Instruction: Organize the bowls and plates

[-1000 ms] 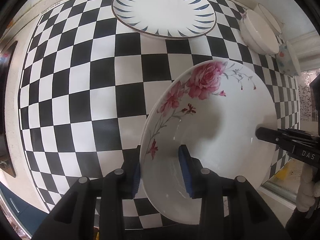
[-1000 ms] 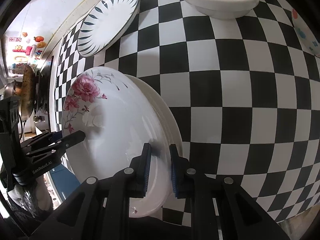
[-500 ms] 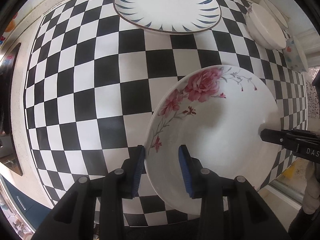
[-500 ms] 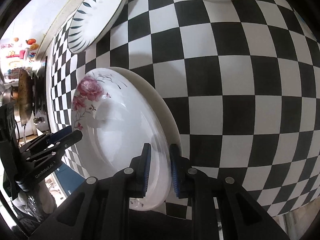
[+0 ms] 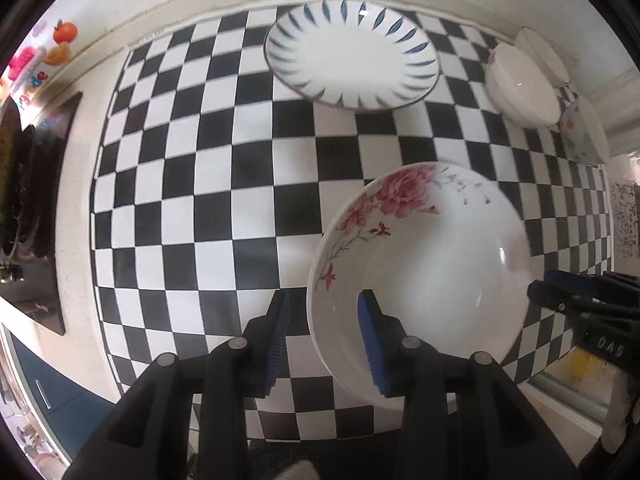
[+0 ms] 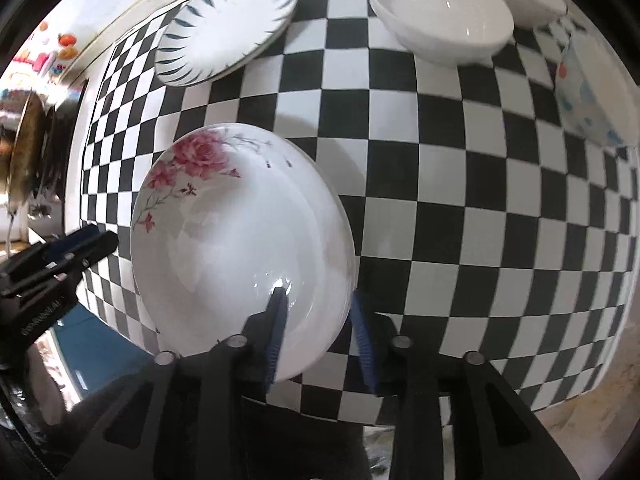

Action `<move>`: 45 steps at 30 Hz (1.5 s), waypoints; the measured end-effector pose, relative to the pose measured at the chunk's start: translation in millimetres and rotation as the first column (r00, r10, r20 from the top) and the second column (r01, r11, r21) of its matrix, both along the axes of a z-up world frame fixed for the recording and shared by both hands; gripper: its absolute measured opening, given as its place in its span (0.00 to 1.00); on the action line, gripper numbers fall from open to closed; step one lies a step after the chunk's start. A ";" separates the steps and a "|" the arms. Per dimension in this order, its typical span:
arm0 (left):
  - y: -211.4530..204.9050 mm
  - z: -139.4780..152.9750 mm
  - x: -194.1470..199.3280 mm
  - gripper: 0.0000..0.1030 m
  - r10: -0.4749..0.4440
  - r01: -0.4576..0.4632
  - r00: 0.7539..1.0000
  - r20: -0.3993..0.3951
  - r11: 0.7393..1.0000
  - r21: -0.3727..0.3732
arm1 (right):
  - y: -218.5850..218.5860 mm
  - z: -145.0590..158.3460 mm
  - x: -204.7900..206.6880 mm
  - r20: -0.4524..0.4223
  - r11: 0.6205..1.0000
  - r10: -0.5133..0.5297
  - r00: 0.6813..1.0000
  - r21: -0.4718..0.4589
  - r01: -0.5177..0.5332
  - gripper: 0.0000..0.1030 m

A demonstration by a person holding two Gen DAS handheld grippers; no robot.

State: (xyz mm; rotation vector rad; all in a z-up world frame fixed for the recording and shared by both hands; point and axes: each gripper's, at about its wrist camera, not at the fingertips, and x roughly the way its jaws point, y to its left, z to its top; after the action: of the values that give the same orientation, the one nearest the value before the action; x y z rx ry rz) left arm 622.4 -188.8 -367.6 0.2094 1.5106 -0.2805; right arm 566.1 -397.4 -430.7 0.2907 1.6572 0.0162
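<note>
Lettering on both tongs' bodies is blurred, not readable; small print along the mat's far edge too small to tell. White ceramic plate with pink rose print (image 5: 424, 264) sits near the front edge of the black-and-white checkered mat (image 5: 192, 184) on the counter. Left tongs (image 5: 324, 340) straddle the plate's rim, pads a little apart, not seen pressing it. Right tongs (image 6: 318, 332) are opening, the opposite rim between them, pads off it. Far side: white plate with blue leaf-stroke rim (image 5: 352, 54), plain white bowl (image 5: 522, 88), pale bowl with coloured dots (image 5: 584, 134) at right edge. Wide bare mat centre and left. Pale wall behind; fruit-shaped decorations (image 5: 60, 40) at left; blue cabinet front (image 5: 40, 384) below the counter.
</note>
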 end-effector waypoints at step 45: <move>17.2 -84.7 224.0 0.33 0.170 -0.191 0.970 -0.176 0.975 -0.113 | -23.5 -65.3 283.1 -0.014 0.980 -0.117 0.993 0.158 0.117 0.63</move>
State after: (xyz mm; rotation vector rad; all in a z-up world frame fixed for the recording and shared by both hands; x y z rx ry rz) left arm 846.4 -171.5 -452.3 -0.0566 1.6576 -0.2529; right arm 849.2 -421.0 -496.1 0.5096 1.6435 0.0593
